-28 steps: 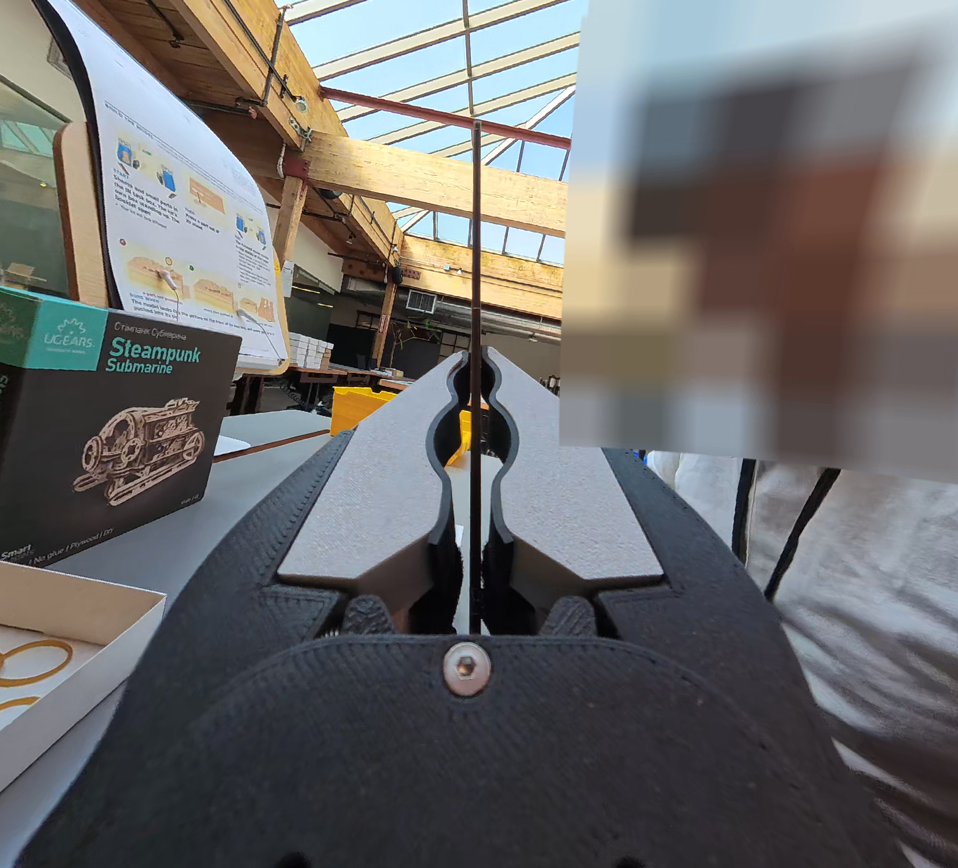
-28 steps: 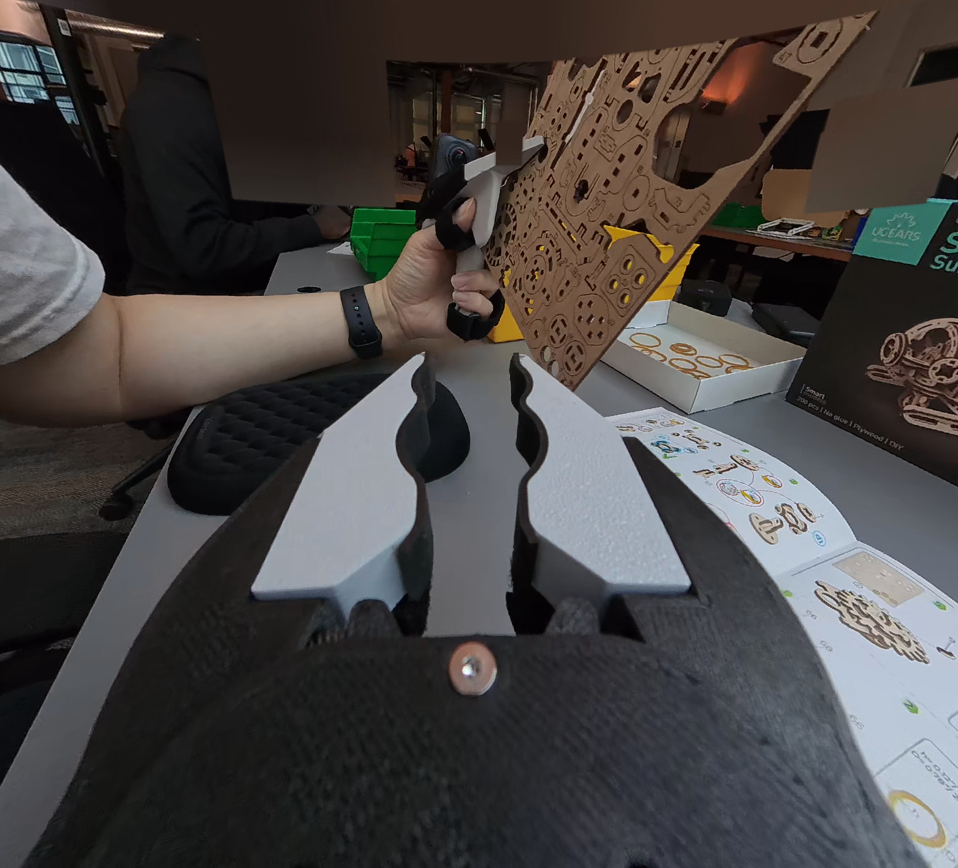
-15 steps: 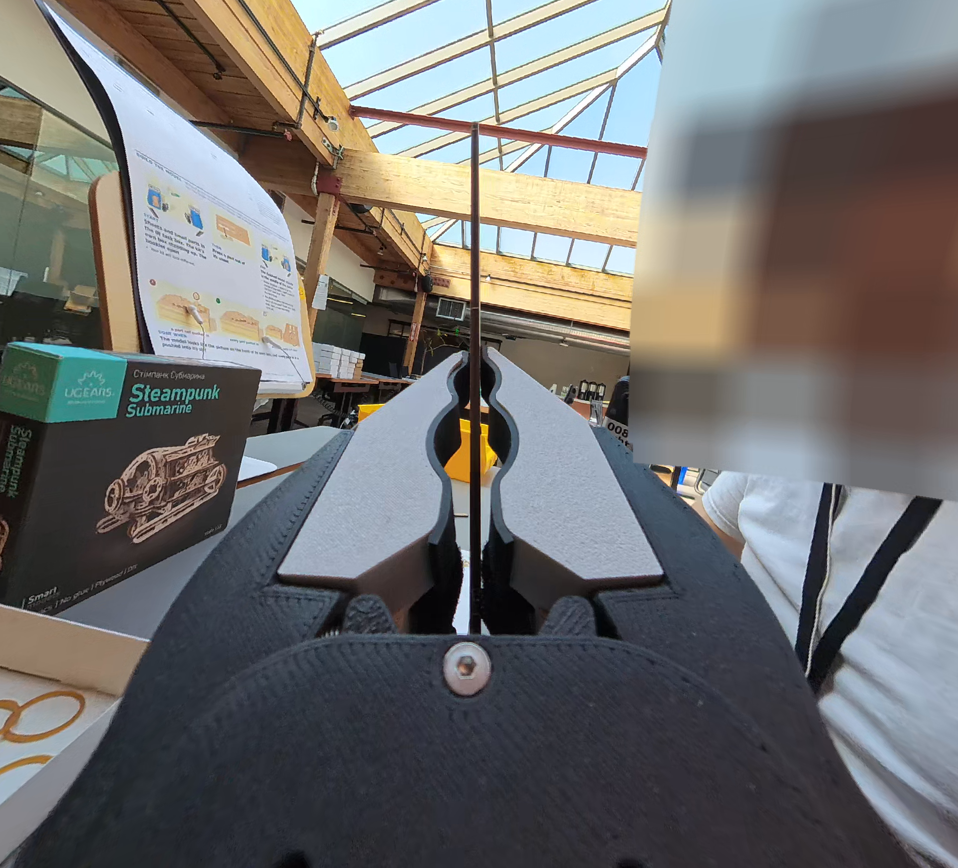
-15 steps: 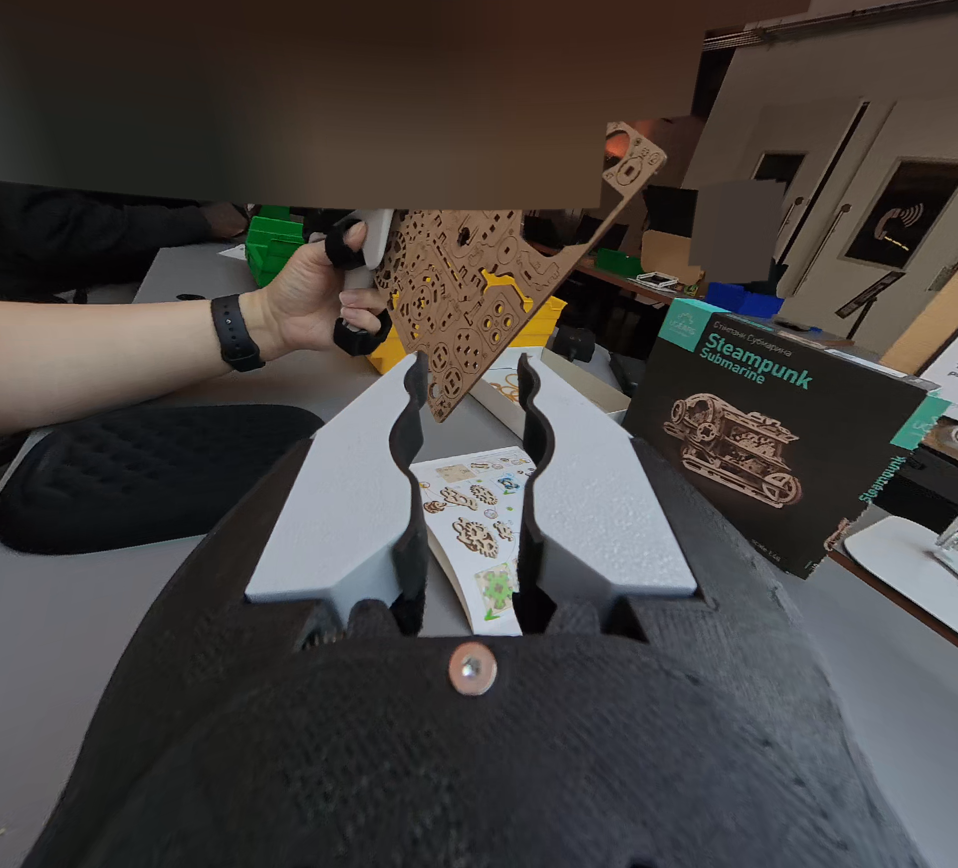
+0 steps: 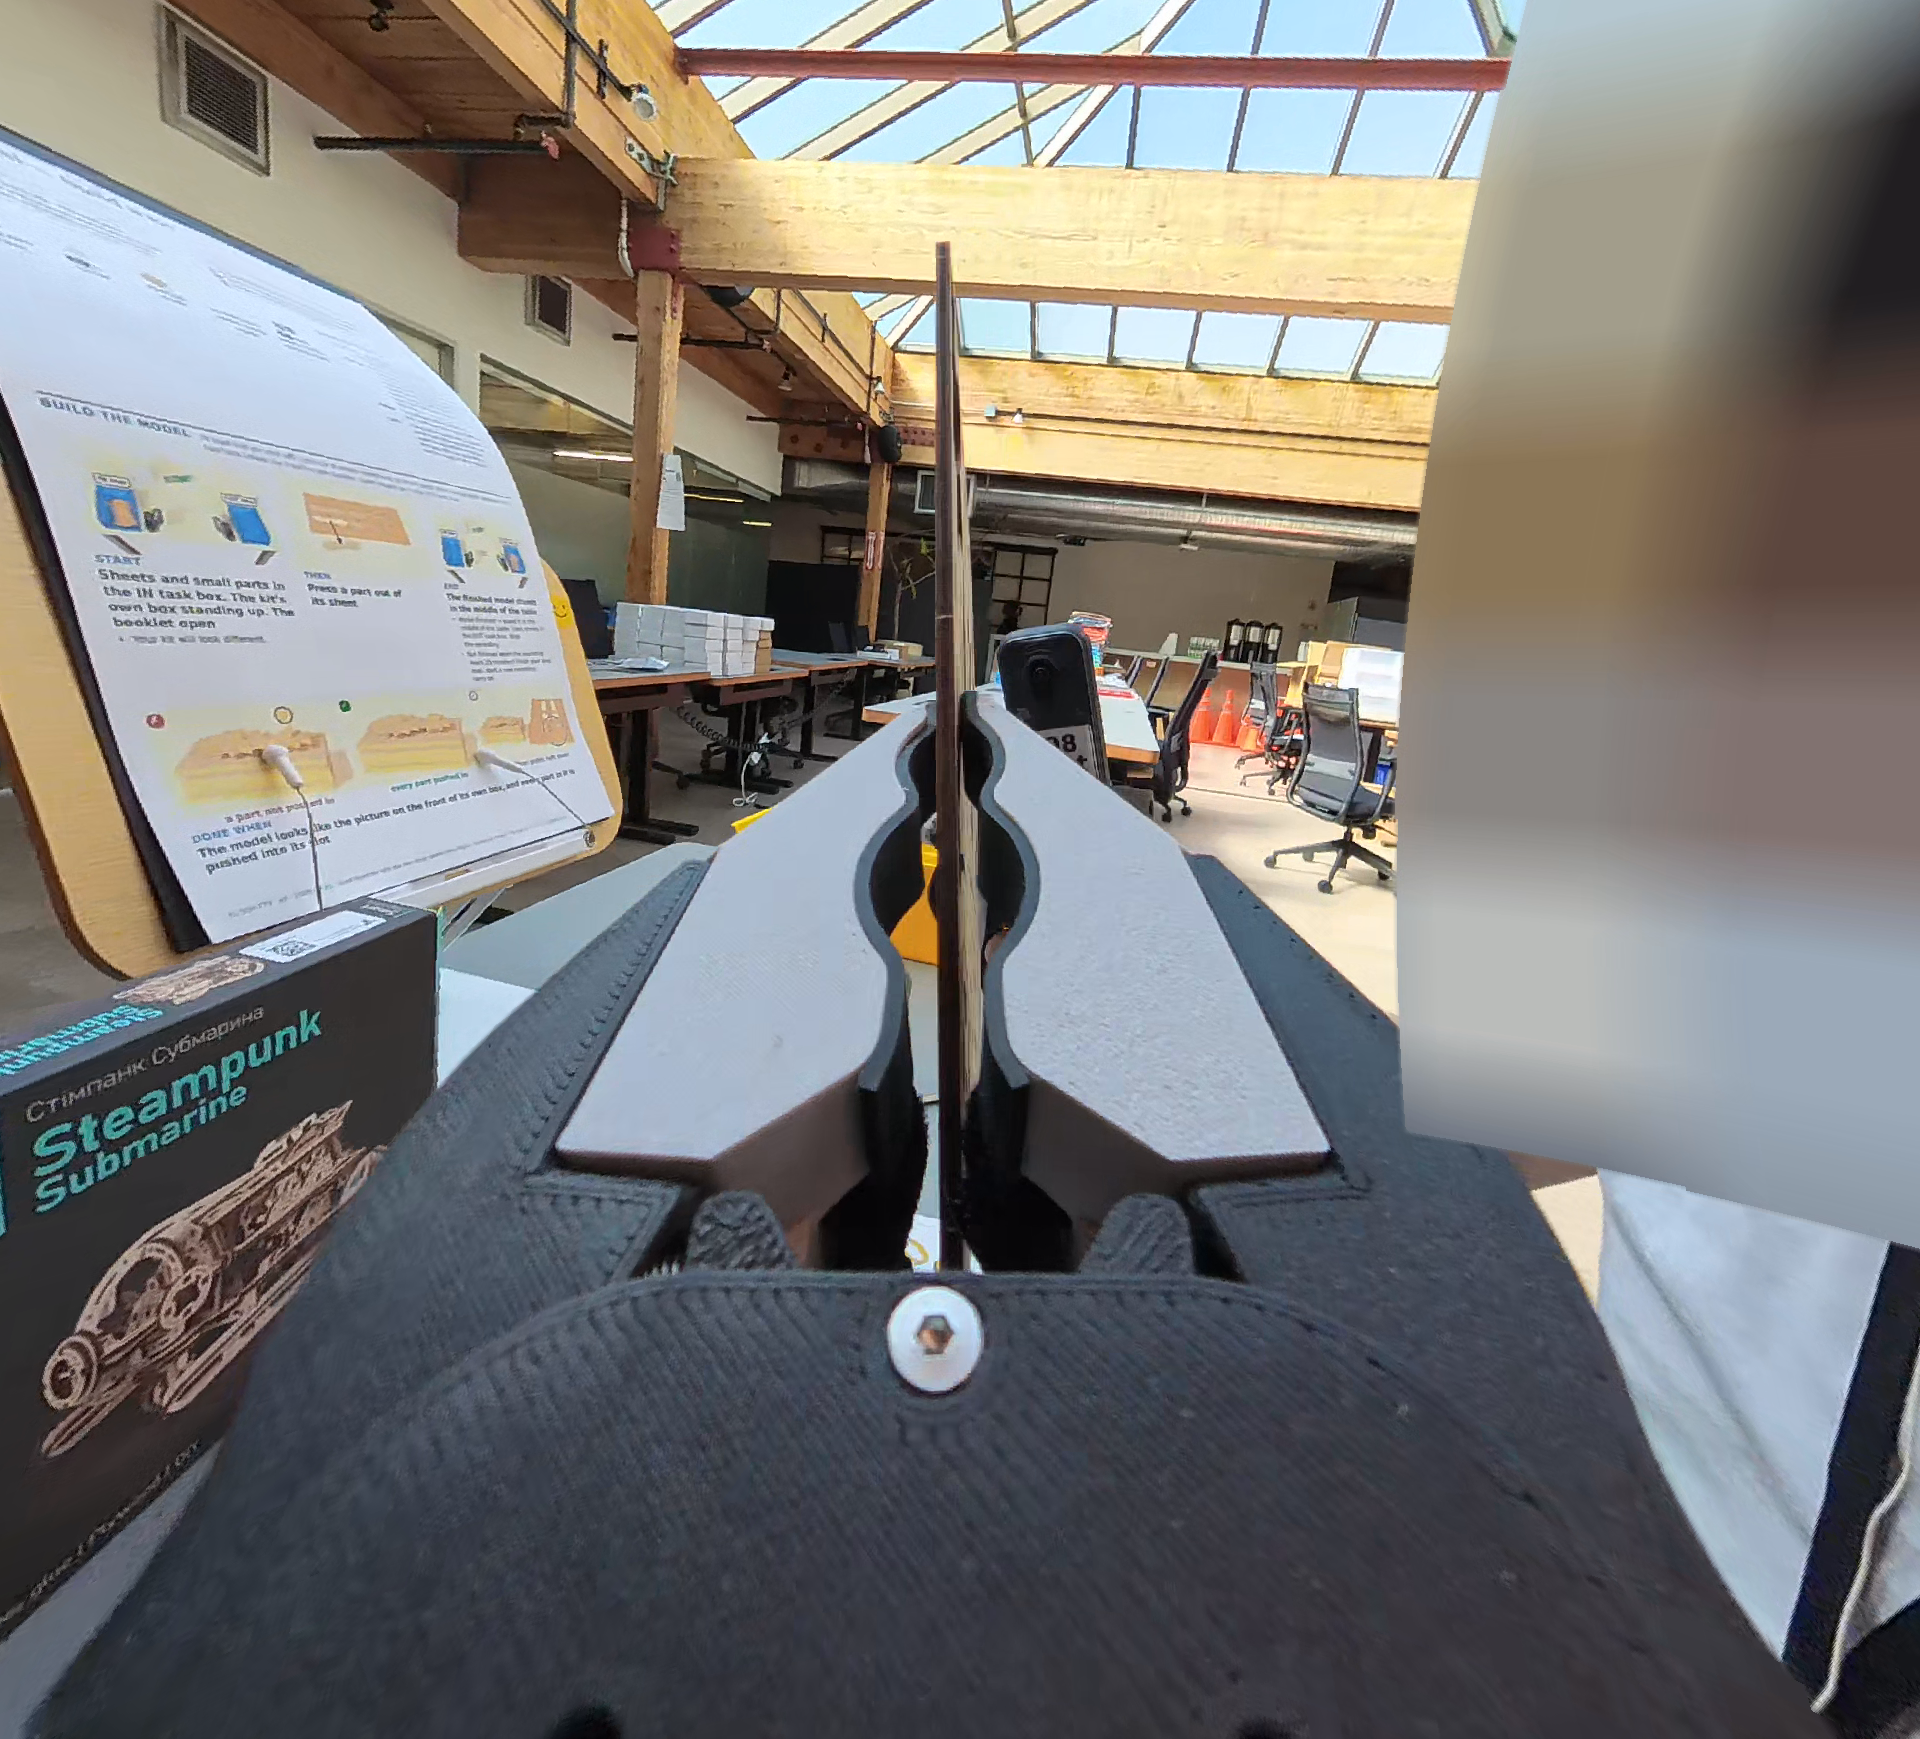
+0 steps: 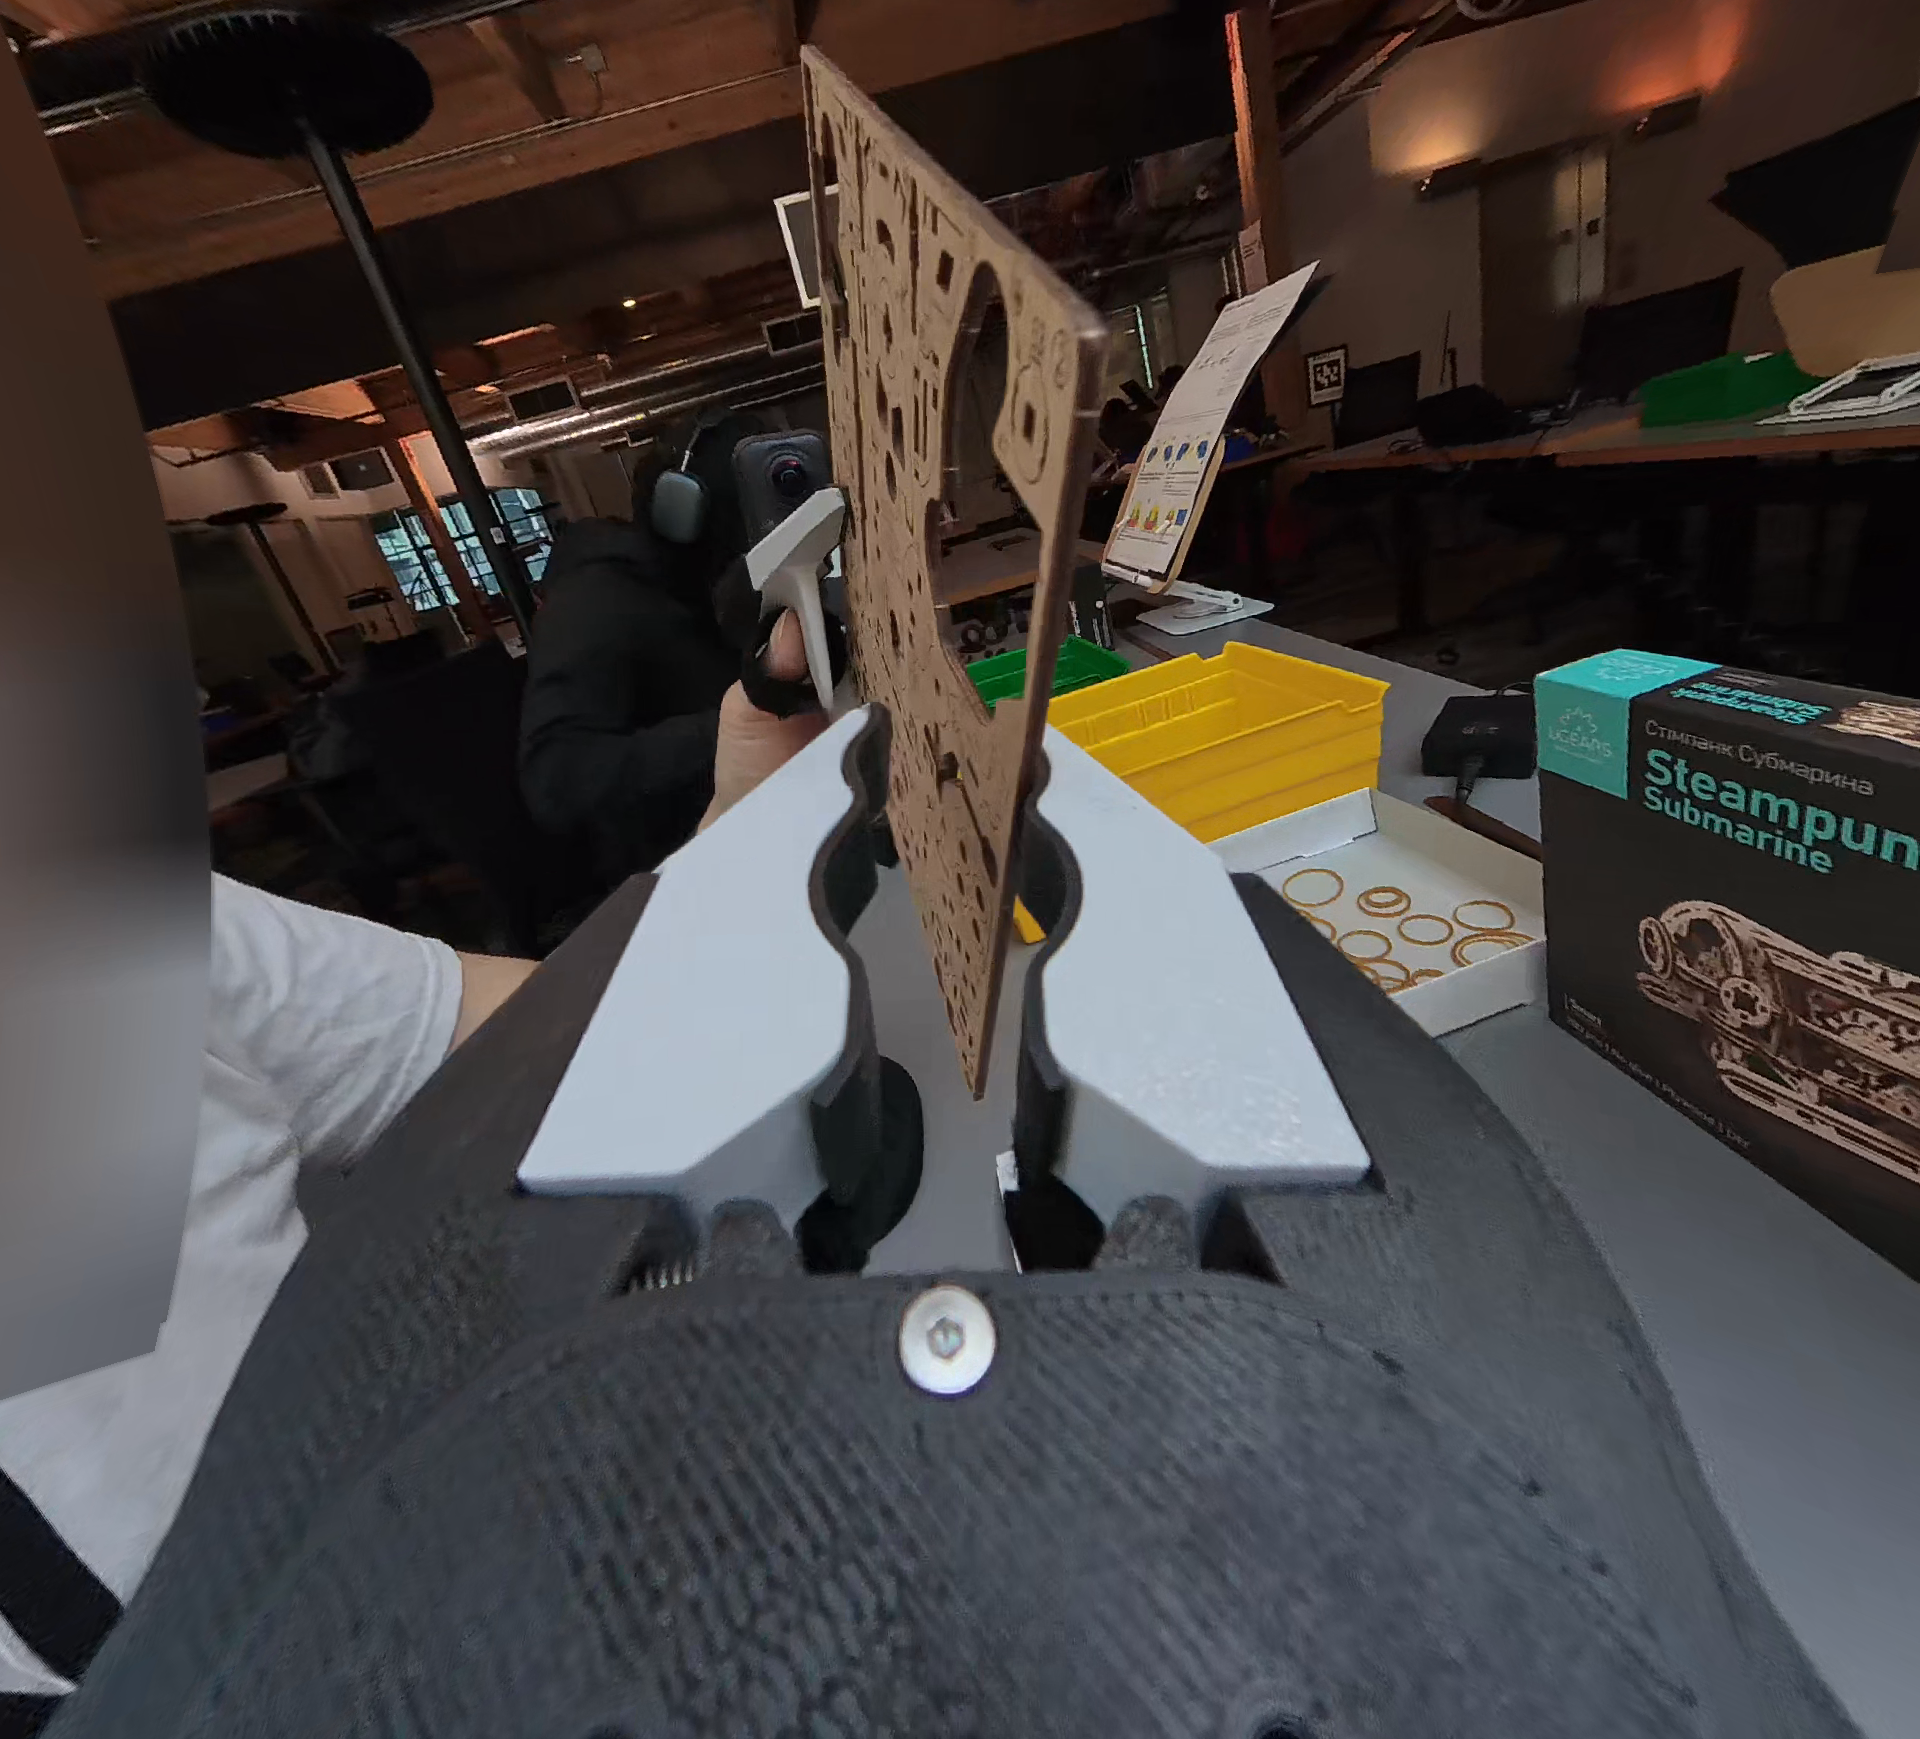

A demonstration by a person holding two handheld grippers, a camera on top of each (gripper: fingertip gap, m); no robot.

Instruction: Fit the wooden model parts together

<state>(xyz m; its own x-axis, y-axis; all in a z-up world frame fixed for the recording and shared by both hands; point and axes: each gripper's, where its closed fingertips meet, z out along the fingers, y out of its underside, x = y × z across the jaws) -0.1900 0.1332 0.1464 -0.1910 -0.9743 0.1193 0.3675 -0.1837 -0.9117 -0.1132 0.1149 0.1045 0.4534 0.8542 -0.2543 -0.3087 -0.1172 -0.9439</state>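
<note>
A laser-cut plywood sheet of model parts is held upright above the table. My left gripper is shut on it, and in the left wrist view the sheet shows edge-on as a thin dark line between the fingers. In the right wrist view the left gripper grips the sheet's far edge. My right gripper is open, with the sheet's lower corner hanging between its fingers. I cannot tell whether the sheet touches the right finger.
The dark model kit box stands on the grey table at right, also in the left wrist view. A white tray of rubber bands, a yellow bin and a green bin sit behind. An instruction sheet on a stand stands beyond.
The sheet has turned from broadside to nearly edge-on toward my right gripper. My right gripper has closed in, so the sheet's lower corner now sits between its open fingers. The left gripper stays shut on it.
</note>
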